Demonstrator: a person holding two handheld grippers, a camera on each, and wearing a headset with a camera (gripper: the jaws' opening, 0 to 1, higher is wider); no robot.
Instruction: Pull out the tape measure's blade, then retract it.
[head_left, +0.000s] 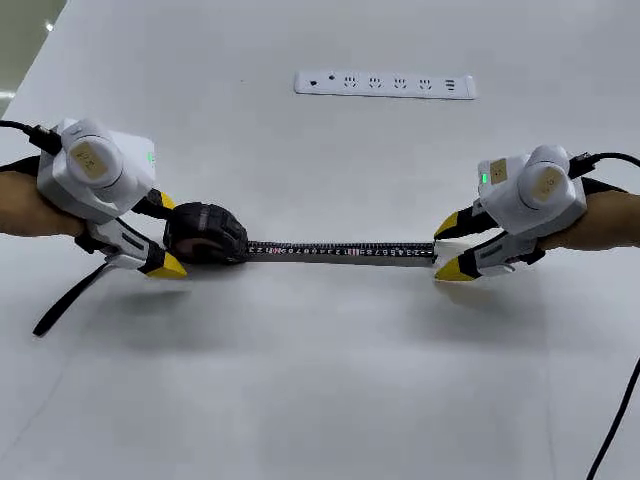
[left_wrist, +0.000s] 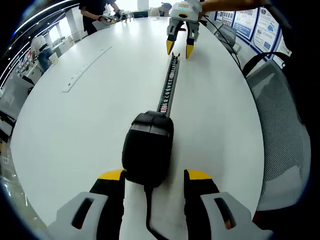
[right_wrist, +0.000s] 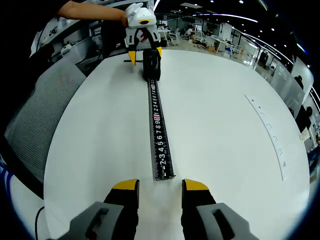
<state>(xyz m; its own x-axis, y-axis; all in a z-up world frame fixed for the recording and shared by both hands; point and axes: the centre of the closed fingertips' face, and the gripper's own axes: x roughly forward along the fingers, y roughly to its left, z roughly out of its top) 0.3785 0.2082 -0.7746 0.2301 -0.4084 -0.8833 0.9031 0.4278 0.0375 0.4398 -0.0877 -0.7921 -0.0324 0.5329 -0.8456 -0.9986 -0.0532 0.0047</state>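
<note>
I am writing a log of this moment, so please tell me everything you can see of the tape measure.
The tape measure has a black, matte case that looks like rubber or plastic, lying on the white table. Its rear sits between the left gripper jaws; whether they press it is unclear. A black cord trails from its back. The blade, black with white numerals and red marks, lies pulled out flat and straight, ending just ahead of the open right gripper.

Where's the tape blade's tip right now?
Head view, right of centre: the blade tip lies on the table just ahead of the right tool, ungripped.
</note>
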